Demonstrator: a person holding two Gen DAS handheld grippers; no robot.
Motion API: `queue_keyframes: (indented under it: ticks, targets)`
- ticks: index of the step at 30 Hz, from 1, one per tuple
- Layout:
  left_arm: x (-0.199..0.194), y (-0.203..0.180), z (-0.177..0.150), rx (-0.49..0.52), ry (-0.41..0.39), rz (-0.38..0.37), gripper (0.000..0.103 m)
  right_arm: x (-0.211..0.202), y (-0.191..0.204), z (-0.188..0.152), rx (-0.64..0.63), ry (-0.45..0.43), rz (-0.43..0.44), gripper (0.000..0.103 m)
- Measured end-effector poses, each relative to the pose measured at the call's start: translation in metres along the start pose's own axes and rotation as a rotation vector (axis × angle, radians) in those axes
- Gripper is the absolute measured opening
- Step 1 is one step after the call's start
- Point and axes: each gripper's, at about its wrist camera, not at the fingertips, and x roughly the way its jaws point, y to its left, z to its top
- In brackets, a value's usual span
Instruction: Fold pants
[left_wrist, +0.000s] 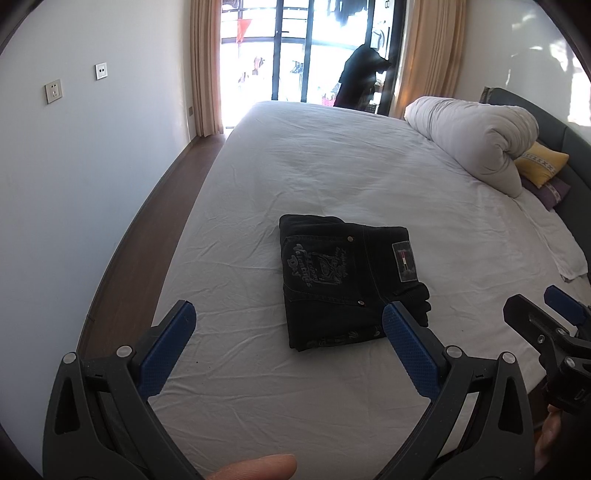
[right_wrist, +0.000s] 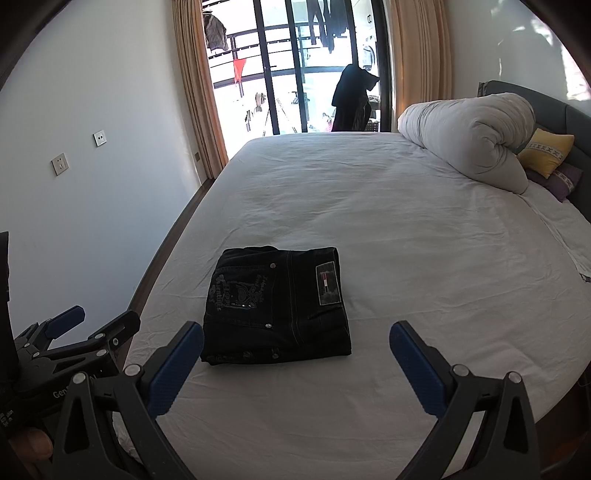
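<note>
While both tools — left tool (left_wrist: 288, 332), right tool (right_wrist: 295, 350) — gape empty, folded pants (right_wrist: 277, 306) lie just ahead.

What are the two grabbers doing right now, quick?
Left gripper: open, holding nothing.
Right gripper: open, holding nothing.
The folded pants lie untouched on the bed.

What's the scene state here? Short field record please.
garment: black denim pants, folded into a compact rectangle, back pocket and patch up
surface: white bed sheet
left hand-held gripper: open, empty, apart from pants
right hand-held gripper: open, empty, apart from pants
background: rolled white duvet, yellow pillow
</note>
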Motion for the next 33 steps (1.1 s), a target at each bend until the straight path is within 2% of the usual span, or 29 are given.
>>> queue_keyframes:
  ticks: [33]
  targets:
    - [0.013, 0.004, -0.006, -0.012, 0.027, 0.002, 0.103, -0.005, -0.013, -0.015, 0.002, 0.017, 0.008, 0.103]
